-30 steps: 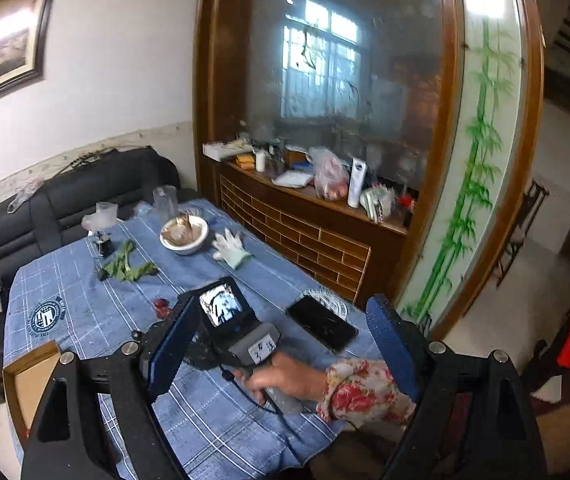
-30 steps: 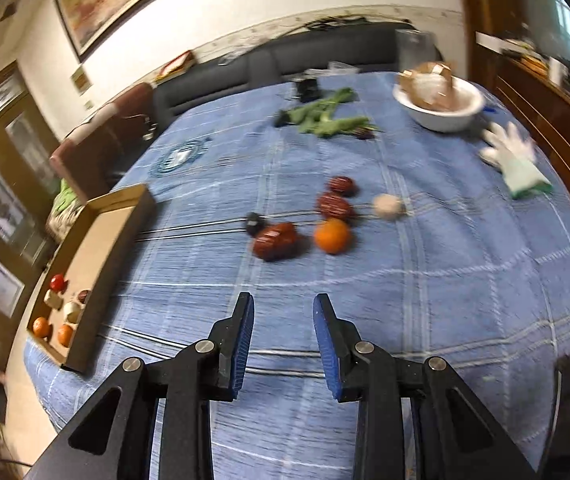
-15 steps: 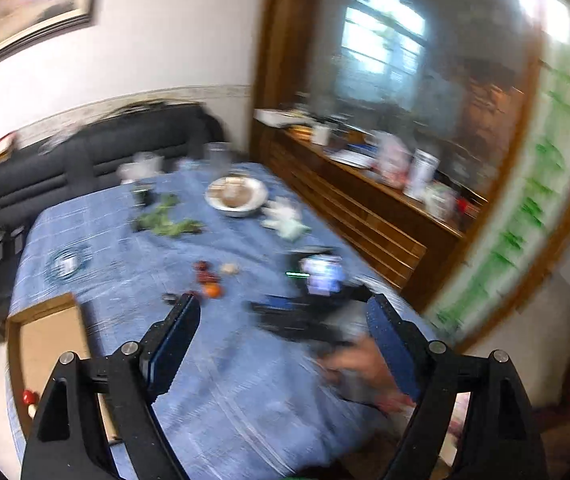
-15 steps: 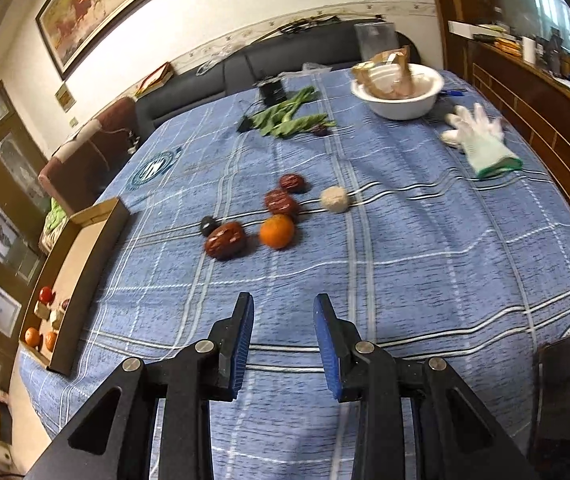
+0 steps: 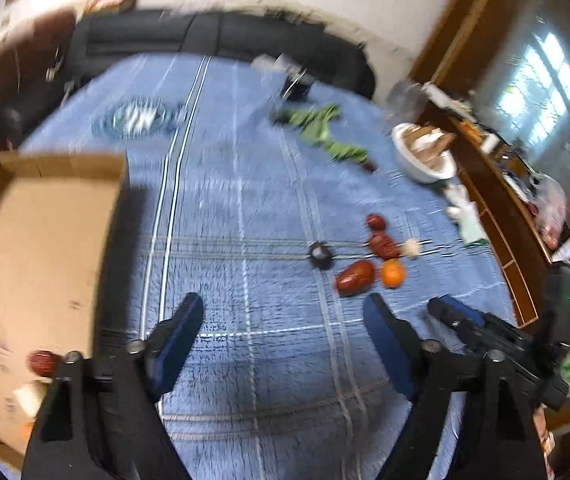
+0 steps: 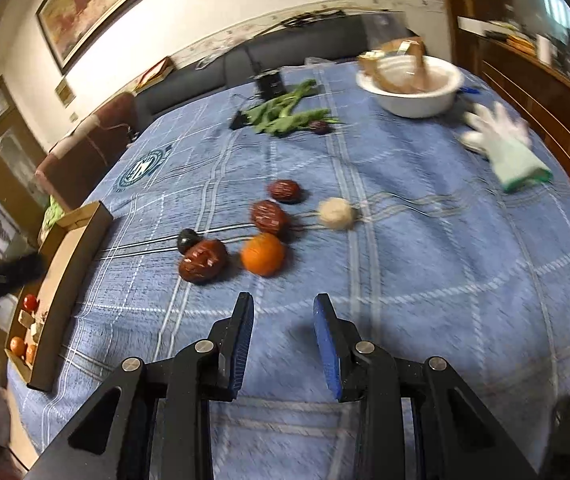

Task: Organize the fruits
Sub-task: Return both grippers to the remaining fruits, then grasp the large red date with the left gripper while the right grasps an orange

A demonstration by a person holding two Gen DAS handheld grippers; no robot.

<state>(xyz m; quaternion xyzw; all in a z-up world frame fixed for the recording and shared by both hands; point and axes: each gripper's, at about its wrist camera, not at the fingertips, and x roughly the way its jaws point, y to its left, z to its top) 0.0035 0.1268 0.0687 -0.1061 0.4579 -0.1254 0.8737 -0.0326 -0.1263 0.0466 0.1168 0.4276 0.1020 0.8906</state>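
Left claw swings onto the fruit
Left claw (image 5: 283, 316) wide, right claw (image 6: 283, 320) part-open, both empty; orange (image 6: 263, 254) now at 12 o'clock, nearer.

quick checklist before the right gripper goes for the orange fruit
1. Right gripper open and empty: ok.
2. Orange fruit in front of it, uncovered: ok.
3. Room around it: not ok, large brown fruit lies close on one side.
4. Left gripper open, clear of the fruit cluster: ok.
5. Cardboard box has free floor: ok.
6. Left view sharp enough to judge fine gaps: not ok, blurred.
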